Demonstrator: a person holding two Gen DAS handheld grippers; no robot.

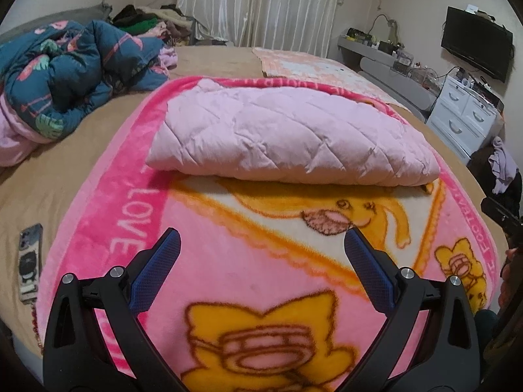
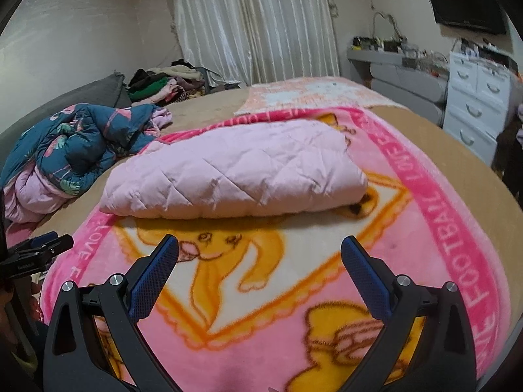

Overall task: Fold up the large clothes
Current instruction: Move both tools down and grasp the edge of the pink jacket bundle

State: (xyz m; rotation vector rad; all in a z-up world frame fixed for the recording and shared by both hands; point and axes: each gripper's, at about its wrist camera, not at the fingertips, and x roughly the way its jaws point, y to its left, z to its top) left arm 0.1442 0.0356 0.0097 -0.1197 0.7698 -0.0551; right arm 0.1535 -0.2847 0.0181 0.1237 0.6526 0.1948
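Observation:
A pale pink quilted garment [image 1: 287, 137] lies folded into a thick rectangle on a pink cartoon blanket [image 1: 228, 261] on the bed. It also shows in the right wrist view [image 2: 235, 179], on the same blanket [image 2: 441, 228]. My left gripper [image 1: 263, 238] is open and empty, held above the blanket just short of the garment's near edge. My right gripper [image 2: 260, 245] is open and empty, likewise short of the near edge. The left gripper shows at the left edge of the right wrist view [image 2: 39, 248].
A crumpled blue flamingo-print quilt [image 1: 72, 72] lies at the left of the bed. A phone [image 1: 30, 261] lies on the tan sheet at the left. A clothes pile [image 1: 150, 23] sits at the far side. White drawers [image 1: 464, 114] and a TV [image 1: 477, 45] stand at the right.

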